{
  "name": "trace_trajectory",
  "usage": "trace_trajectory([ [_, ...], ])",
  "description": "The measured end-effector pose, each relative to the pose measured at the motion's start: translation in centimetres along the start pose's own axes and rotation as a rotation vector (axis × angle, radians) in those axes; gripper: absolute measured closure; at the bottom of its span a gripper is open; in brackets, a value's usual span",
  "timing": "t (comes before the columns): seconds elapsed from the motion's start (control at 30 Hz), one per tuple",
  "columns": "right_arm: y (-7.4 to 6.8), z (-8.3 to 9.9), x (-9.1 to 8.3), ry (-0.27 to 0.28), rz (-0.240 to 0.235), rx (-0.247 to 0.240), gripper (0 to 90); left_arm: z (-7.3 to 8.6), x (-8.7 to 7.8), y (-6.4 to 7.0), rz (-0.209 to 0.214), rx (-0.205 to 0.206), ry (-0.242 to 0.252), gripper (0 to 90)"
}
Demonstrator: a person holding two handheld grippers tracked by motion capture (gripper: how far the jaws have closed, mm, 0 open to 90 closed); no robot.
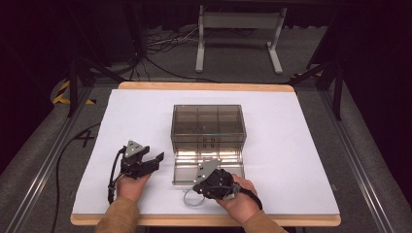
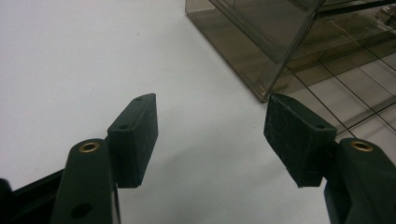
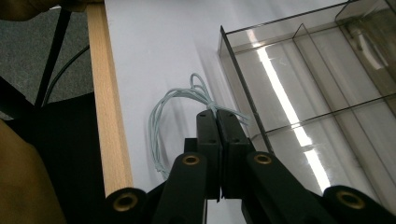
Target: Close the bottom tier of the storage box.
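A smoky see-through compartment box (image 1: pixel 208 121) stands mid-table. Its divided tray (image 1: pixel 182 170) lies pulled out flat in front of it. A looped bundle of pale blue-grey cord (image 3: pixel 175 100) lies on the white sheet between the tray's wall (image 3: pixel 236 79) and the wooden table edge (image 3: pixel 105 102). My right gripper (image 3: pixel 218 114) is shut, its tips pinching the cord at its tied part. From above, the right gripper (image 1: pixel 198 189) sits by the tray's near left corner, with the cord (image 1: pixel 188 199) trailing below. My left gripper (image 2: pixel 210 135) is open and holds nothing, beside the box corner (image 2: pixel 261 51); from above it (image 1: pixel 151 160) is left of the tray.
A white sheet (image 1: pixel 301 145) covers the wooden tabletop. A metal stand (image 1: pixel 238 29) and cables lie on the floor beyond the table. Rails run along both sides of the table.
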State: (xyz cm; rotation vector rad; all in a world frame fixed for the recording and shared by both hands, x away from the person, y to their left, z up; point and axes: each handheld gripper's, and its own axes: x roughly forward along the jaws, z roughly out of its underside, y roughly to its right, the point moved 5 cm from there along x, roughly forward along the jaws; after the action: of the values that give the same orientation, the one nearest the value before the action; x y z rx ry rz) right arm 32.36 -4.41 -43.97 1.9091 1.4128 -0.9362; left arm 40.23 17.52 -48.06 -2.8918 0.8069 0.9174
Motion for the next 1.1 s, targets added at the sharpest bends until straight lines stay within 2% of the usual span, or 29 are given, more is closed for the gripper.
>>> trace_trajectory([
  [0.6, 0.9, -1.1, -1.8, 0.008, 0.046, -0.007, 89.1, 0.0, 0.0, 0.0, 0.000, 0.000, 0.000, 35.8],
  [1.1, 1.9, -1.3, -2.9, 0.003, 0.096, 0.038, 89.1, 0.0, 0.0, 0.0, 0.000, 0.000, 0.000, 35.8],
])
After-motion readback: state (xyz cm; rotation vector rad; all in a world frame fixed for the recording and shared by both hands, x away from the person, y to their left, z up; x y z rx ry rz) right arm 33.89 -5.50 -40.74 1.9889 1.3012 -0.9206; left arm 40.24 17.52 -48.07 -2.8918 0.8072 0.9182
